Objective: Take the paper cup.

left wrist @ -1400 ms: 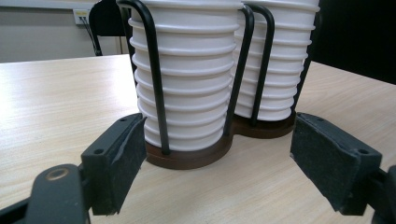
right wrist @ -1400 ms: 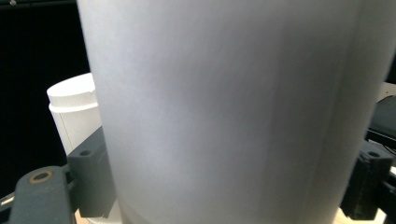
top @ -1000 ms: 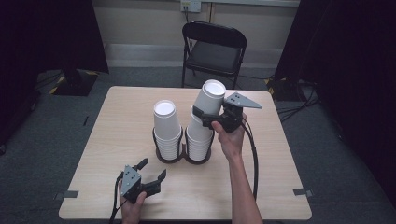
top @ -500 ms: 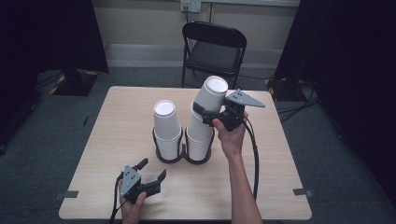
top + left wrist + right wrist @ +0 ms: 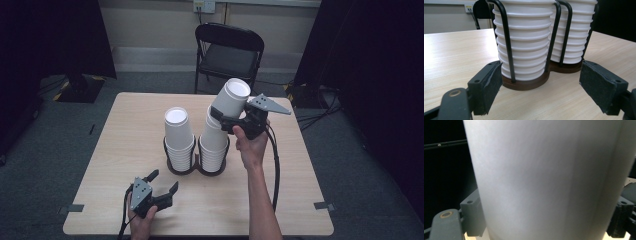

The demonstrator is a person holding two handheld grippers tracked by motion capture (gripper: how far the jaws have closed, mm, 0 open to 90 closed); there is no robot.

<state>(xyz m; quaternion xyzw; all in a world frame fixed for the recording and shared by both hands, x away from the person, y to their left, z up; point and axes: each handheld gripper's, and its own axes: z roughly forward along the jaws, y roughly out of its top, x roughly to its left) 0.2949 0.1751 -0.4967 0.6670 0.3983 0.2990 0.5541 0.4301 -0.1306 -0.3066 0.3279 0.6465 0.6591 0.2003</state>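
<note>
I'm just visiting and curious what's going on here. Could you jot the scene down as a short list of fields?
Surface: wooden table
Holder: dark two-ring cup rack with white cup stacks
Right tool: shut on a tilted white cup above the right stack
Left tool: open, near the rack, empty
Behind: black folding chair

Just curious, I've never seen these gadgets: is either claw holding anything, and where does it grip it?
The right claw holds a white paper cup by its side wall, tilted above the right stack. The left claw is open, holding nothing.
</note>
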